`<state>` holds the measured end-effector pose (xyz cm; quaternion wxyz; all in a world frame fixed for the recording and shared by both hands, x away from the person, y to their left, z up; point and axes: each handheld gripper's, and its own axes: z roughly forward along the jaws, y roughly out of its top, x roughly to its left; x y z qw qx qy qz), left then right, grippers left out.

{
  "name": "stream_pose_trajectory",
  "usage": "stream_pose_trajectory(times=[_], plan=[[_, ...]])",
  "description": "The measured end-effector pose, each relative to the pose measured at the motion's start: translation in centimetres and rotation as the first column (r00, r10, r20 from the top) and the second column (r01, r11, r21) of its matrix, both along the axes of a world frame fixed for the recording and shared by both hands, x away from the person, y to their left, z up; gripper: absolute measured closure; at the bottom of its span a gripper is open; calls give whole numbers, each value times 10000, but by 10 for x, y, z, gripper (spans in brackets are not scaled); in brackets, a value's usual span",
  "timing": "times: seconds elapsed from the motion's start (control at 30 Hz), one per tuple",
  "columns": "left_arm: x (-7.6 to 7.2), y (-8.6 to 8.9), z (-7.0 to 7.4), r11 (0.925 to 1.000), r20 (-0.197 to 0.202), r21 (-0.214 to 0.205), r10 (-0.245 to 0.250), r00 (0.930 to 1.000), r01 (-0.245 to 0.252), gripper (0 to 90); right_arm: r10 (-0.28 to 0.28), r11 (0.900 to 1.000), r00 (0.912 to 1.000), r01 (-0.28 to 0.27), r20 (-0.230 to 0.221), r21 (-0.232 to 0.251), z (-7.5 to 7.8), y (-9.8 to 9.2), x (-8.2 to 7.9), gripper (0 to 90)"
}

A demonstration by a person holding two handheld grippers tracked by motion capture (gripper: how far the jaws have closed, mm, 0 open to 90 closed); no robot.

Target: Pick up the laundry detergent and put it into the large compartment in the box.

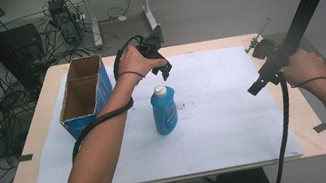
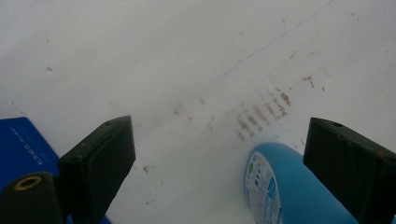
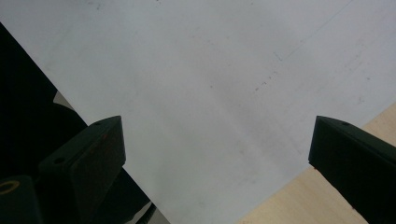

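Two bare forearms at the bottom edge, one claw per hand. Left claw (image 1: 165, 72) poised just above a blue bottle (image 1: 164, 110), jaws spread wide, holding nothing. Bottle upright with white cap, mid-tabletop on white paper (image 1: 218, 127), just right of an open blue cardboard box (image 1: 84, 96). Right claw (image 1: 256, 86) raised near the tabletop's right edge, likewise wide apart and empty.

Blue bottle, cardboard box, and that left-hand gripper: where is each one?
blue bottle (image 1: 164, 112): high view, on its label.
cardboard box (image 1: 104, 83): high view, on its blue side wall.
left gripper (image 1: 164, 69): high view, between its jaw tips.
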<state>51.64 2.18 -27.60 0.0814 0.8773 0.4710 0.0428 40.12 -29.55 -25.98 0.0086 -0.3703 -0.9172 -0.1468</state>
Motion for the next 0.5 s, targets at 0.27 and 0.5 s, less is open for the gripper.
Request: stream_pose_trajectory(times=[0.27, 0.5], plan=[[3, 2, 2, 10000, 104, -4, 27, 9999, -27, 95, 111, 9999, 9999, -111, 21, 83, -3, 2, 7, 35], [5, 4, 2, 9999, 59, -95, 59, 10000, -59, 94, 125, 9999, 9999, -125, -30, 3, -7, 6, 10, 35]])
